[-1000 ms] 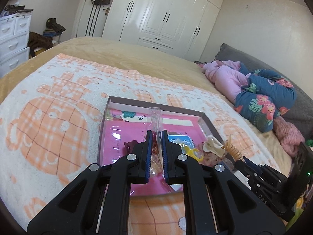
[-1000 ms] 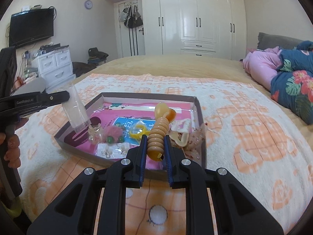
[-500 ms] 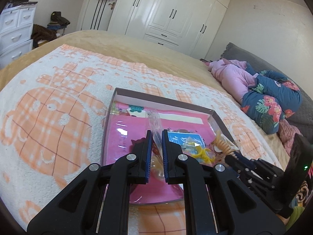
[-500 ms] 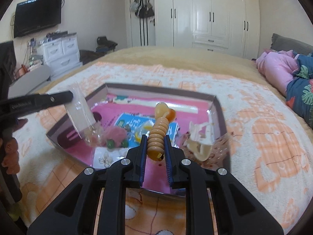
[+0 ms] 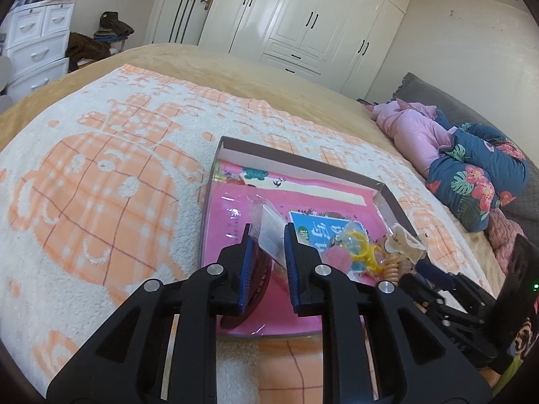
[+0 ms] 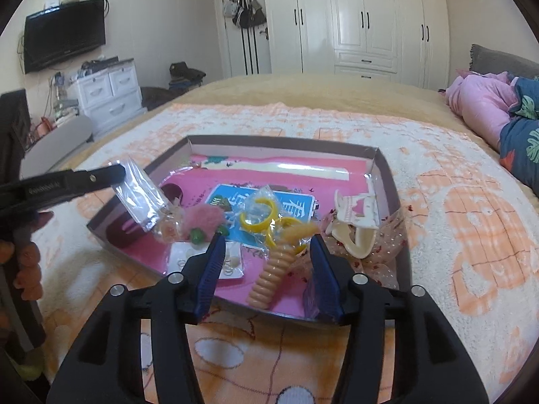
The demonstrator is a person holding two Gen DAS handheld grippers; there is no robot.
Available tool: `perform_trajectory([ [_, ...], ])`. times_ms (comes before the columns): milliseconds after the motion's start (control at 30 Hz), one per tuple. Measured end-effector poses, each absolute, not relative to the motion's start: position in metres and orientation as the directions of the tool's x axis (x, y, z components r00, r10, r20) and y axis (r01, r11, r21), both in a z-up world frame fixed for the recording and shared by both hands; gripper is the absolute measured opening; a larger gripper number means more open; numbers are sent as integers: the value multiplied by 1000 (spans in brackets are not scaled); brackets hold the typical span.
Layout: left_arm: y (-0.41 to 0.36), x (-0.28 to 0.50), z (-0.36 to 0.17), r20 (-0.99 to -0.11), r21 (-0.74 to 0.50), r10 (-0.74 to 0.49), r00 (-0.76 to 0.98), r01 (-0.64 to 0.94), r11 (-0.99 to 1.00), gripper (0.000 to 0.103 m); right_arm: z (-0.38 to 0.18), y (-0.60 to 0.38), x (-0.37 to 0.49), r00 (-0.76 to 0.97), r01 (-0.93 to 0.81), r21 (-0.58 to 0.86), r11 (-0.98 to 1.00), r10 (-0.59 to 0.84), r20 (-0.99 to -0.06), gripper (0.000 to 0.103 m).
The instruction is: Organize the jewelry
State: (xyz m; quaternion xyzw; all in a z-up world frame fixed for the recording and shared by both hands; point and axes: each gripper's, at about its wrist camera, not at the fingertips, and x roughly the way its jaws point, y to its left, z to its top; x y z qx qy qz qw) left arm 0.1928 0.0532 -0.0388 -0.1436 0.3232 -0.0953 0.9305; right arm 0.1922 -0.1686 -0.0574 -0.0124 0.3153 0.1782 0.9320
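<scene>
Our left gripper [image 5: 267, 232] has its jaws parted around a clear plastic bag [image 5: 269, 232] that slants between them over the shallow box [image 5: 296, 163]; we cannot tell whether the pads actually touch it. Through this left wrist view the box sits on an orange-and-white blanket [image 5: 101, 185] spread over the bed, with white wardrobes [image 5: 303, 23] behind and a pile of pink and floral bedding [image 5: 454, 155] at the right. In the right wrist view, our right gripper [image 6: 266, 245] stands wide apart, the coiled orange hair tie [image 6: 273, 276] lying free between its fingers on the pink floor of the box, beside a cream hair claw [image 6: 357, 222] and yellow rings [image 6: 262, 217]. A wall television [image 6: 64, 33] and white drawers [image 6: 107, 94] stand at the left.
</scene>
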Motion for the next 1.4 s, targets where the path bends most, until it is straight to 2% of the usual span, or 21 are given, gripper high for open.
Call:
perform_trajectory([
  [100,53,187,-41,-584,-316,-265,767,85,945,17,-55,-171,182,741,-343,94,935,331,-584,65],
  [233,49,179,-41,-593,-298,-262,761,95,950,32,-50,-172,165,760,-342,80,936,326,-562,79],
  [433,44,164,-42,-602,-272,-256,756,108,956,45,-47,-174,143,776,-344,68,936,325,-541,92],
  [833,31,130,-35,-591,-242,-270,760,152,958,60,-37,-197,118,818,-293,77,953,292,-496,96],
  [933,30,122,-31,-576,-242,-271,771,155,958,70,-36,-203,112,827,-277,70,958,275,-490,96],
  [1133,26,104,-24,-549,-239,-278,788,171,956,82,-34,-213,102,847,-247,78,966,255,-467,96],
  [1233,24,94,-20,-529,-243,-287,799,181,953,91,-31,-217,96,862,-239,77,968,247,-443,96],
  [1400,20,79,-16,-508,-233,-285,813,189,954,92,-26,-222,86,878,-231,81,970,243,-413,97],
])
